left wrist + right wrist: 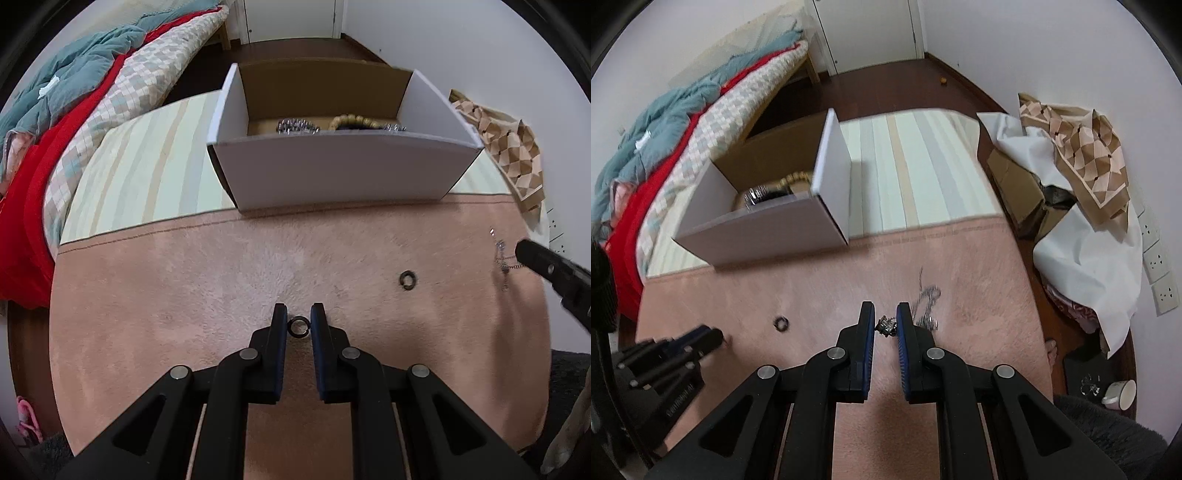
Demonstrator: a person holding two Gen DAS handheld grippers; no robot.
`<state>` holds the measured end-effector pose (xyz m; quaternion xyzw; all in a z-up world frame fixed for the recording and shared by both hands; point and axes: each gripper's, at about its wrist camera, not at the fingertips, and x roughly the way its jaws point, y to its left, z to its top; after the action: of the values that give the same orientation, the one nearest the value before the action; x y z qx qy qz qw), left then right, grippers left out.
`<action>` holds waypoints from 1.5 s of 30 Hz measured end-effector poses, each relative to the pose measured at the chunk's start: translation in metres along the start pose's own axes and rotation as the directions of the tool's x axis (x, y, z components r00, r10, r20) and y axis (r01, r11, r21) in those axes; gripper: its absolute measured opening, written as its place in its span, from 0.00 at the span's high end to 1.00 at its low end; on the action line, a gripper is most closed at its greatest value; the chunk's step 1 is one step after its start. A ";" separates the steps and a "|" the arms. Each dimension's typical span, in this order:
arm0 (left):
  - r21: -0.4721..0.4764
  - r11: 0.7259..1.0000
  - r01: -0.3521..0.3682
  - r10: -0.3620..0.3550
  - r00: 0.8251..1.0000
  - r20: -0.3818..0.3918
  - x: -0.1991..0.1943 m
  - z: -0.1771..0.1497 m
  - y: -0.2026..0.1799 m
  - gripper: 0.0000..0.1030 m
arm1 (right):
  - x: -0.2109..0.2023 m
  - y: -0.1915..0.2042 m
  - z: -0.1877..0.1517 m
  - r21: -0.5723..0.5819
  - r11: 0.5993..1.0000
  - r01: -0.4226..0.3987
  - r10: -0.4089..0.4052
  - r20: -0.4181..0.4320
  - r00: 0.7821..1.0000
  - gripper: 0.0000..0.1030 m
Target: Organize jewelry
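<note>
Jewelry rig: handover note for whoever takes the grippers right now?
Left gripper: fingers either side of a dark ring on the pink blanket; grip unclear.
Right gripper: closed on the silver chain, the rest trailing on the blanket.
Second dark ring lies loose between the two grippers.
White box beyond already holds a bead bracelet and metallic pieces.
Left: both rings and the chain into the box.
</note>
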<state>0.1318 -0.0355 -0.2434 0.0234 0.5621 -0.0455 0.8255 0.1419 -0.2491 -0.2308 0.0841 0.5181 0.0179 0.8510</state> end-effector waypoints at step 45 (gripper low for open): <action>-0.054 0.992 0.111 -0.111 0.994 -0.006 0.005 0.158 0.040 0.87 | 0.041 0.063 0.158 -0.123 0.972 -0.201 0.171 -0.213 0.962 0.87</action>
<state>0.2841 -0.0106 -0.1908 -0.0300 0.5675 -0.0761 0.8193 0.3046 -0.2015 -0.1857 0.0688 0.5884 0.1436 0.7927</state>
